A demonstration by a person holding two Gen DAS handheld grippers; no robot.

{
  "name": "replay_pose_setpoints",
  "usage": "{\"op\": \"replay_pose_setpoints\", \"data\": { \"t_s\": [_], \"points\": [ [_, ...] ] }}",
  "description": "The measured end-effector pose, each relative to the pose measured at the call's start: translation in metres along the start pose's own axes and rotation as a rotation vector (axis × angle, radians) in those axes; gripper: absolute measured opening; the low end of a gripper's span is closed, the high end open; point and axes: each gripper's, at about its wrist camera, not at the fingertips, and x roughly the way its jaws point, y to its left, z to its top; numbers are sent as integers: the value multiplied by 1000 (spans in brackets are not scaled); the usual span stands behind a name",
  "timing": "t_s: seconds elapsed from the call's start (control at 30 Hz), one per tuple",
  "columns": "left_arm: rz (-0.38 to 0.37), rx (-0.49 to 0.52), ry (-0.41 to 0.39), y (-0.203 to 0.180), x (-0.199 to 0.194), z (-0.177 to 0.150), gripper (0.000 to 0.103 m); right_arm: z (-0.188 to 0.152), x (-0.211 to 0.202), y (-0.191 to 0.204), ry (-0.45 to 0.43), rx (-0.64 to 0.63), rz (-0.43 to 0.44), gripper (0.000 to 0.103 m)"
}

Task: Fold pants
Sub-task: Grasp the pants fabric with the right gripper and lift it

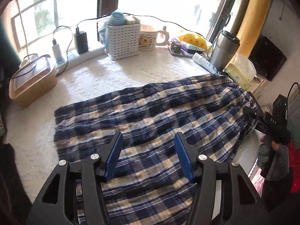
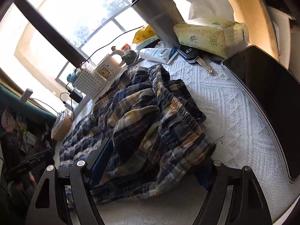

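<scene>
The plaid pants (image 1: 150, 112) lie mid-frame on the white-clothed counter (image 1: 112, 75). A perforated basket (image 1: 123, 39), bear mug (image 1: 148, 39), steel tumbler (image 2: 159, 13) and tissue pack (image 2: 211, 35) crowd the top edge. The left claw (image 1: 149, 157) hovers open and empty. The right claw (image 2: 151, 161) gapes around the bunched waistband, its right pad hidden by cloth.

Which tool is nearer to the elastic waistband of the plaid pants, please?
Right. The right tool straddles the bunched waistband, while the left tool hovers open over the pants mid-leg.

Pants (image 1: 150, 108): plaid, navy w/ cream & tan checks, thin white lines. Table cover (image 1: 131, 71): white, embossed diamond texture. Left gripper (image 1: 149, 150): black frame, blue ribbed pads. Basket (image 1: 123, 39): white, perforated. Mug (image 1: 147, 39): cream w/ yellow bear. Tumbler (image 2: 159, 11): steel grey, black lid.
</scene>
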Motion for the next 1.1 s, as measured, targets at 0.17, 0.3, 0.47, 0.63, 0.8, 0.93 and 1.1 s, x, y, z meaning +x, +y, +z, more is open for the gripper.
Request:
{"op": "replay_pose_setpoints", "data": {
  "t_s": [0.17, 0.3, 0.47, 0.63, 0.8, 0.93, 1.1],
  "points": [
    [22, -78, -23, 37, -16, -20, 57, 9, 8, -1, -24, 88, 76, 55],
    [23, -125, -42, 62, -26, -33, 57, 9, 8, 15, -47, 80, 65, 20],
    [16, -170, -72, 86, -39, -47, 57, 13, -2, 52, -89, 2, 56, 16],
    [3, -205, -96, 105, -49, -60, 57, 13, -9, 105, -113, -112, 67, 16],
    [-11, -245, -116, 120, -58, -73, 57, 4, -4, 164, -102, -240, 106, 16],
    [-19, -269, -137, 131, -66, -83, 57, -11, 10, 208, -59, -331, 144, 16],
    [-28, -301, -156, 143, -75, -96, 57, -40, 40, 255, 19, -441, 174, 16]
  ]
}}
